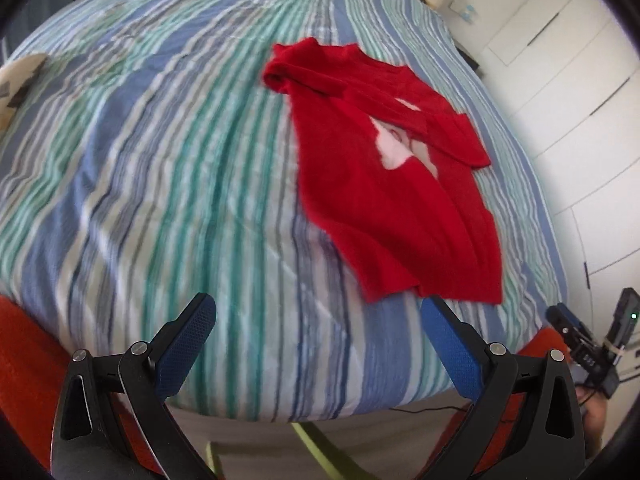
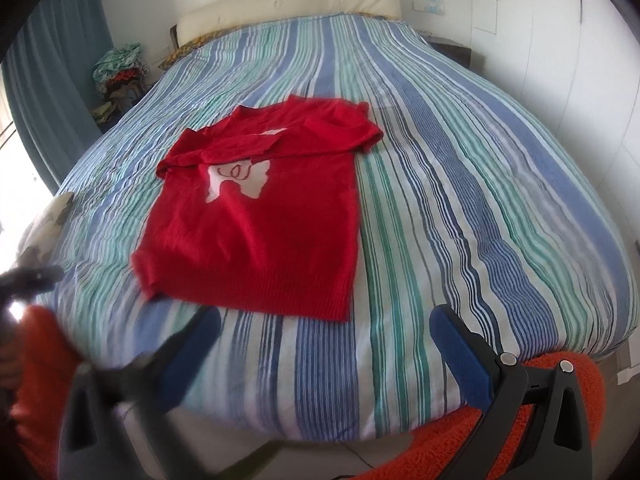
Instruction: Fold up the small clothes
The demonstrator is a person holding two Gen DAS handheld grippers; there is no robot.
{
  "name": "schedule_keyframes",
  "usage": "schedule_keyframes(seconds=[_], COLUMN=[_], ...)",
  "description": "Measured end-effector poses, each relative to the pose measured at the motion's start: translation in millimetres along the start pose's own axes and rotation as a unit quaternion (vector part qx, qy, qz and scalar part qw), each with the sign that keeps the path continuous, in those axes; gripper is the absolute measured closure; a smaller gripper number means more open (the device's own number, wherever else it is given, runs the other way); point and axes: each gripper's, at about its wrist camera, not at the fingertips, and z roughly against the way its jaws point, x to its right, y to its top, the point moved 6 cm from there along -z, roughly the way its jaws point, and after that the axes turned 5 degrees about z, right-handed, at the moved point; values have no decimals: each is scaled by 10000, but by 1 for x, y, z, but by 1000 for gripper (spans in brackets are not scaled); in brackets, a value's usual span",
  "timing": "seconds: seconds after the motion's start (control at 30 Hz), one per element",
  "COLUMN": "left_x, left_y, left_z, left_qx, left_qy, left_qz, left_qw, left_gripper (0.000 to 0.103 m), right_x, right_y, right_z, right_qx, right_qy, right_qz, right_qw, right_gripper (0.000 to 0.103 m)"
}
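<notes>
A small red sweater (image 1: 396, 184) with a white motif lies on the striped bedspread (image 1: 160, 160), both sleeves folded in across its chest. It also shows in the right wrist view (image 2: 256, 224), hem toward me. My left gripper (image 1: 318, 312) is open and empty, just short of the hem's corner above the bed's near edge. My right gripper (image 2: 325, 328) is open and empty, just in front of the hem. The right gripper also shows at the far right of the left wrist view (image 1: 560, 318).
The bed's near edge (image 2: 320, 428) runs below both grippers. A cream headboard (image 2: 288, 0) stands at the far end. White wardrobe doors (image 1: 580, 80) are to the right. A pile of clothes (image 2: 120, 76) sits by the blue curtain (image 2: 52, 80). A pale cushion (image 1: 20, 80) lies at the left.
</notes>
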Motion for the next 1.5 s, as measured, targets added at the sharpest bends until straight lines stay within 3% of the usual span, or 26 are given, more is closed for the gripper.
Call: schedule_keyframes(seconds=[0.07, 0.13, 0.17, 0.2, 0.23, 0.27, 0.3, 0.33, 0.37, 0.43, 0.47, 0.5, 0.53, 0.6, 0.87, 1.03, 1.1, 1.3, 1.43, 1.5], left_x=[16, 22, 23, 25, 26, 28, 30, 30, 30, 27, 24, 19, 14, 5, -12, -14, -19, -15, -30, -39], left_y=[4, 7, 7, 6, 4, 2, 0, -1, -3, -3, -2, 0, 1, 0, -23, -28, -29, -23, -28, -30], left_z=[-29, -59, -72, -83, -92, -99, -103, -105, -104, -98, -91, -82, -75, -57, -21, -37, -49, -29, -68, -85], left_qx=[-220, -339, -394, -466, -592, -723, -789, -816, -845, -803, -743, -676, -614, -543, -709, -822, -989, -892, -1175, -1219], left_qy=[-244, -245, -223, -219, -269, -405, -553, -613, -617, -669, -680, -650, -610, -526, -87, 412, 545, 493, 964, 1014], left_qz=[-115, -165, -176, -188, -188, -169, -140, -133, -135, -75, -67, -79, -110, -193, -608, -781, -640, -840, -826, -739], left_qw=[9994, 9990, 9988, 9985, 9977, 9964, 9952, 9947, 9944, 9945, 9949, 9956, 9962, 9970, 9956, 9927, 9915, 9912, 9849, 9846], left_gripper=[1, 2, 8, 27, 38, 58, 73, 82, 99, 100, 100, 100, 101, 101, 101, 101, 101, 101, 102, 101], right_x=[9, 14, 16, 16, 17, 18, 18, 19, 19, 20, 21, 22, 23, 27, 8, 1, 2, -1, 5, 11], right_y=[2, 5, 6, 6, 5, 4, 3, 1, 1, -1, -2, -3, -4, -2, 13, 1, -4, -9, -19, -32], right_z=[-14, -31, -41, -51, -63, -75, -87, -97, -106, -126, -135, -141, -143, -138, -84, -86, -97, -93, -104, -123], right_qx=[-92, -162, -197, -272, -372, -514, -648, -724, -778, -932, -1049, -1170, -1274, -1350, -1484, -1931, -2082, -2188, -2306, -2533], right_qy=[114, 349, 537, 710, 854, 1056, 1233, 1383, 1601, 1905, 1962, 1960, 1964, 2165, 1967, 1553, 1391, 1110, 822, 652], right_qz=[-140, -233, -270, -300, -334, -371, -410, -479, -583, -778, -836, -887, -982, -1193, -452, -83, 19, 431, 618, 712], right_qw=[9998, 9990, 9980, 9967, 9951, 9924, 9894, 9866, 9823, 9742, 9713, 9695, 9672, 9595, 9681, 9688, 9682, 9685, 9676, 9626], right_gripper=[0, 0, 0, 0, 0, 1, 4, 7, 17, 30, 51, 85, 96, 96, 99, 99, 99, 100, 100, 100])
